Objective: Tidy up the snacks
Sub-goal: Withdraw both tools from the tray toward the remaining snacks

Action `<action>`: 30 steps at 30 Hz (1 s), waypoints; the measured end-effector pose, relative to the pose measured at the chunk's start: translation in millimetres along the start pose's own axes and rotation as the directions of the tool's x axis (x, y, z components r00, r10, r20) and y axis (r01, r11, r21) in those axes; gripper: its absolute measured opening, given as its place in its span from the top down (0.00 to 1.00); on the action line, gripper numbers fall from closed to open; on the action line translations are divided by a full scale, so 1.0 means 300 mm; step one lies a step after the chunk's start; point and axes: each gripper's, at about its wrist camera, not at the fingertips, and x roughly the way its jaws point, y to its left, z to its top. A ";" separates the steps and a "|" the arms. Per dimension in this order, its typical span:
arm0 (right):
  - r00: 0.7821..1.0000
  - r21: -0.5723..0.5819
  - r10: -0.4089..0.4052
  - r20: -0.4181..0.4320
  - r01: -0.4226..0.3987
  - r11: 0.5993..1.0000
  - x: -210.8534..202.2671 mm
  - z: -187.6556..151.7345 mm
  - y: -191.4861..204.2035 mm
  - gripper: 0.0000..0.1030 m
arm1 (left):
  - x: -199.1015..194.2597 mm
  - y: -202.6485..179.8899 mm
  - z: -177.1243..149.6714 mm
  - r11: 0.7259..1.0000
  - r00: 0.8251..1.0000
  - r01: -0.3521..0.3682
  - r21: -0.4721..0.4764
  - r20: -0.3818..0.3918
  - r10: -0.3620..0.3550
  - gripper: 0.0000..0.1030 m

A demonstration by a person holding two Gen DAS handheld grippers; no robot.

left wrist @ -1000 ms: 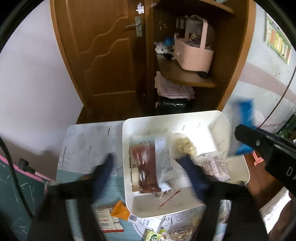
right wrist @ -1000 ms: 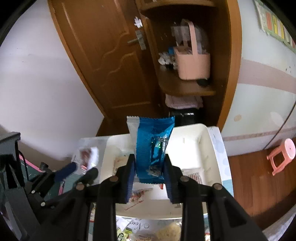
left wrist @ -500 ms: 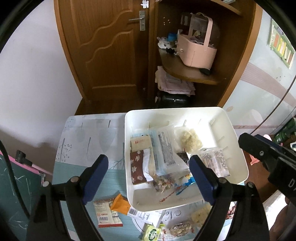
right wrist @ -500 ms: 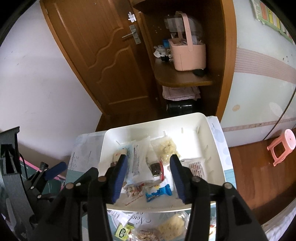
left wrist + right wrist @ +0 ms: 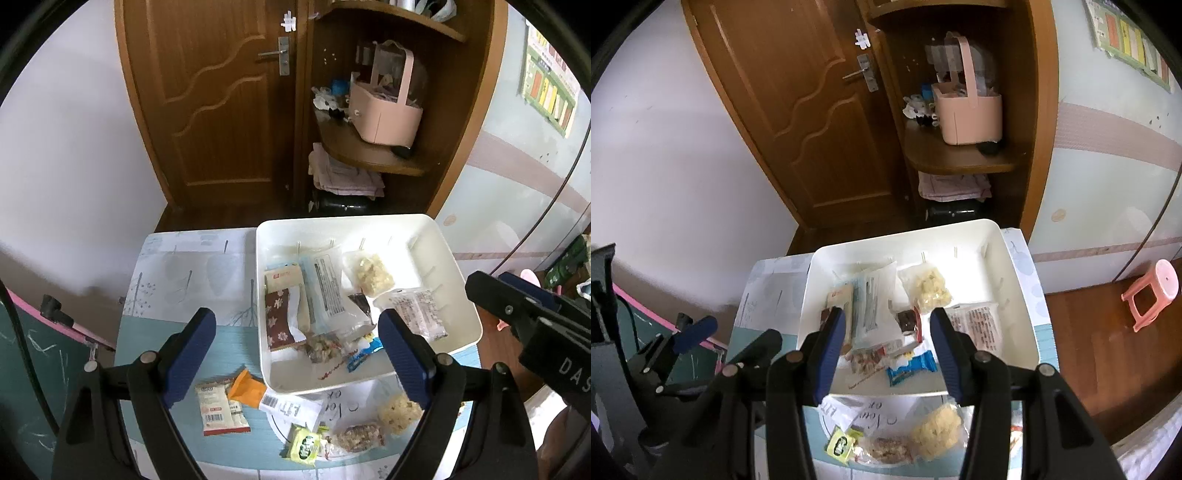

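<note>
Above the white plastic bin (image 5: 1015, 295), right gripper (image 5: 888, 336) tilts down, jaws part-open, empty. Left gripper (image 5: 295, 354) jaws wide, empty. Blue foil snack packet (image 5: 911, 367) lies in bin.

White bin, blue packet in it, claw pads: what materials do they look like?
Bin: likely moulded plastic, smooth semi-gloss; rounded corners, thin even walls, ribs inside.
Blue packet: probably plastic film, glossy; it crinkles and glints, ends look crimped.
Pads: blue, matte, finely textured, maybe rubber or a soft printed plastic; cannot tell which. The claw arms are black hard plastic with metal pivot pins.
</note>
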 end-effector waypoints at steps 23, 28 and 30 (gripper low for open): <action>0.999 0.011 -0.006 -0.048 0.006 1.000 -0.192 -0.280 -0.119 0.53 | -0.217 -0.051 -0.259 0.999 1.000 0.021 0.048 0.021 -0.022 0.14; 0.995 0.039 -0.024 -0.094 0.028 0.999 -0.166 -0.356 -0.181 0.53 | -0.186 -0.037 -0.335 0.999 1.000 0.015 0.045 -0.023 -0.014 0.14; 0.993 0.057 -0.026 -0.116 0.033 0.998 -0.150 -0.388 -0.204 0.53 | -0.158 -0.032 -0.370 0.999 0.999 0.009 0.044 -0.053 -0.006 0.14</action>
